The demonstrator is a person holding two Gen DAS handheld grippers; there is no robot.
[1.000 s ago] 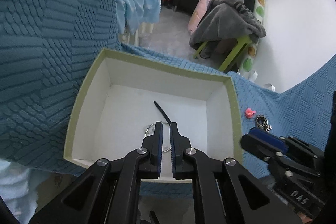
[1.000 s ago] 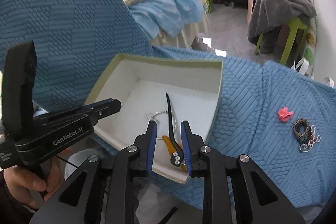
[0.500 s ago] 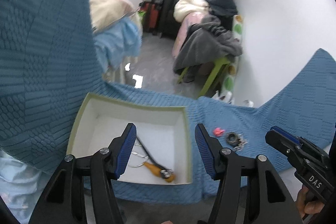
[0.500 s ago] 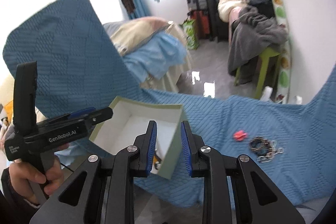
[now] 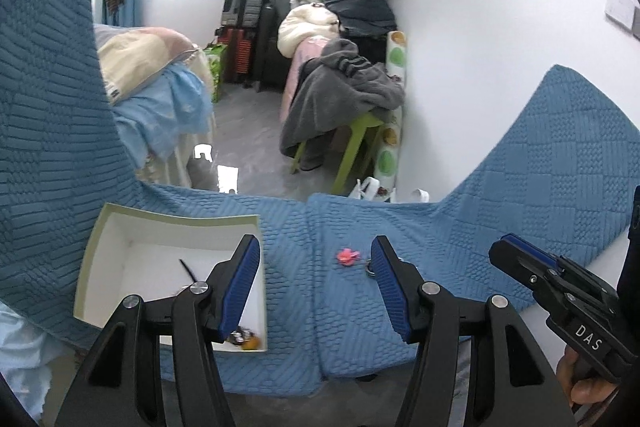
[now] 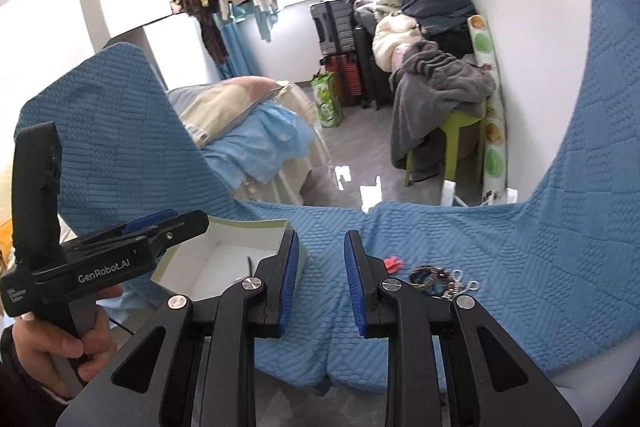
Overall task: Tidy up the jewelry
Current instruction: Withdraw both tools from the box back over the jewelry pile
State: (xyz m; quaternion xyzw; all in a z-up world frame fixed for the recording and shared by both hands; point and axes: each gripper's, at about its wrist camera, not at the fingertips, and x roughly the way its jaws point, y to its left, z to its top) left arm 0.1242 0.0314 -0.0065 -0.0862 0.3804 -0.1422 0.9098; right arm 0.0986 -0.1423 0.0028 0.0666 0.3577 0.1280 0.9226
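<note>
Both tools hang empty above the blue-covered bench: the left tool [image 5: 314,291] is spread wide, the right tool [image 6: 321,281] parted more narrowly. The remaining jewelry, a pink piece [image 6: 393,262] and a tangled bracelet pile [image 6: 440,277], lies at 2 o'clock of the box [image 6: 256,227]. Risk, as judged: chains may snag the textured cover or lift as one clump. Legible markings: "GenRobot.AI", "DAS".

Cloth [image 6: 500,259] was blue, quilted in ribbed blocks. Box [image 5: 91,259] was green-rimmed, white inside. Clip [image 5: 347,256] was pink. Pads [image 6: 289,279] were blue, ribbed; stool [image 6: 460,131] lime green.
</note>
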